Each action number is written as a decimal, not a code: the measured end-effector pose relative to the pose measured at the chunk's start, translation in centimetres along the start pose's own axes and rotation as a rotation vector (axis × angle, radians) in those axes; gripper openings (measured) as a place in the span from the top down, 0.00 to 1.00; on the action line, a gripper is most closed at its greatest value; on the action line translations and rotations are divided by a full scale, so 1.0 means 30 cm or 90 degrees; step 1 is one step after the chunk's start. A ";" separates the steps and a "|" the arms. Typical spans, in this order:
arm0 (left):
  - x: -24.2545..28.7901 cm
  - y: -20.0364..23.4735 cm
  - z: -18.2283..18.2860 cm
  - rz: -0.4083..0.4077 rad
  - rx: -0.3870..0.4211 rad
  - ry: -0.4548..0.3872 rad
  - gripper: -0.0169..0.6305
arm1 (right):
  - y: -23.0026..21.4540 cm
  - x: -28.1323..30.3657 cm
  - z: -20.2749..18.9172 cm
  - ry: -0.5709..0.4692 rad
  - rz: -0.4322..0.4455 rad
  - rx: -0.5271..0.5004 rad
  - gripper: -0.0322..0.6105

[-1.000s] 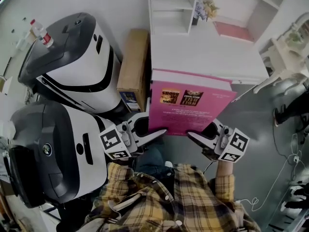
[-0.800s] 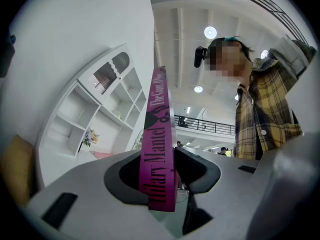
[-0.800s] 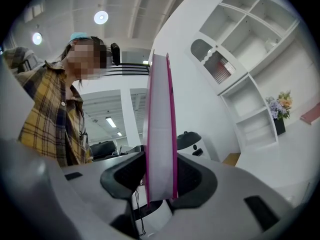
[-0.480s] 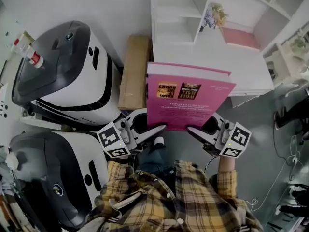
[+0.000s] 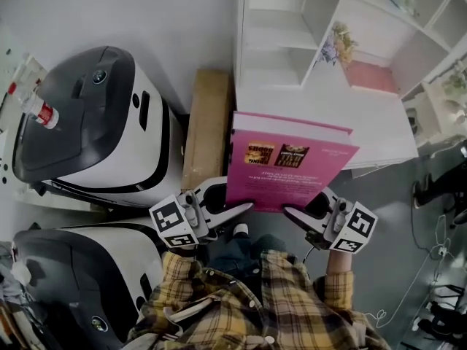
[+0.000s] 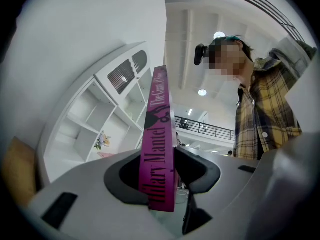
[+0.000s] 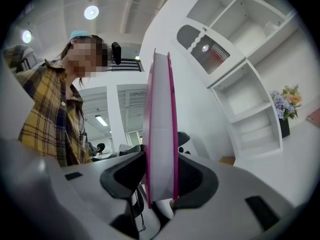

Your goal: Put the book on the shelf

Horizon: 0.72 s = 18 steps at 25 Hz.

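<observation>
Two grips share one load: our left gripper clamps the spine corner of the pink book, our right gripper clamps its page-edge corner; we hold it flat before the white shelf.

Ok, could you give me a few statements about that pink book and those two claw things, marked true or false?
1. The left gripper and the right gripper both clamp the pink book. True.
2. The book already stands in the white shelf. False: the grippers hold it up outside the shelf.
3. Flowers sit in one shelf compartment. True.
4. The left gripper grips the page edge. False: it grips the spine; the right one has the page edge.
</observation>
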<state>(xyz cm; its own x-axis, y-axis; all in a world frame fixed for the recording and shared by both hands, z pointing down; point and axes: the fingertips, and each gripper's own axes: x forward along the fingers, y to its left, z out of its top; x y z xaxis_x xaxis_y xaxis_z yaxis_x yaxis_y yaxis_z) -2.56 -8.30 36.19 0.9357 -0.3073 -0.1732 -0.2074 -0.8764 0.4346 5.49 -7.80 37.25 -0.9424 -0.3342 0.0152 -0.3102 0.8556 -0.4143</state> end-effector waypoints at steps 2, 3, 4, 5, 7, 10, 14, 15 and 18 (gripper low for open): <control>0.006 0.002 -0.002 -0.004 -0.005 0.001 0.70 | -0.004 -0.006 0.001 0.003 -0.006 0.001 0.68; 0.011 -0.004 -0.002 -0.005 -0.005 0.001 0.70 | -0.001 -0.013 0.004 0.003 -0.006 0.000 0.68; 0.014 -0.011 -0.001 -0.004 -0.005 0.000 0.70 | 0.003 -0.018 0.007 0.002 -0.005 -0.002 0.68; 0.016 -0.013 0.001 -0.003 -0.005 -0.001 0.70 | 0.003 -0.021 0.011 0.002 -0.003 -0.002 0.68; 0.021 -0.001 0.003 0.001 -0.008 -0.003 0.70 | -0.009 -0.016 0.015 0.002 -0.002 0.002 0.68; 0.022 0.004 0.002 0.007 -0.010 0.000 0.70 | -0.015 -0.014 0.014 0.001 0.001 0.009 0.68; 0.010 -0.120 -0.002 0.021 0.026 -0.003 0.70 | 0.085 -0.064 0.009 -0.014 0.026 -0.010 0.68; 0.010 -0.140 -0.003 0.023 0.032 -0.004 0.70 | 0.100 -0.074 0.010 -0.016 0.029 -0.014 0.68; 0.013 -0.152 -0.007 0.017 0.035 -0.010 0.70 | 0.111 -0.084 0.010 -0.013 0.025 -0.022 0.68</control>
<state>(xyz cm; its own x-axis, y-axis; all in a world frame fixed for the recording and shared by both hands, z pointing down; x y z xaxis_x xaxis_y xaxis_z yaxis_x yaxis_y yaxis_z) -1.19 -4.36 34.32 0.9252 -0.3363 -0.1757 -0.2481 -0.8865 0.3905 6.87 -4.24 35.56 -0.9511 -0.3083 -0.0197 -0.2777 0.8812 -0.3826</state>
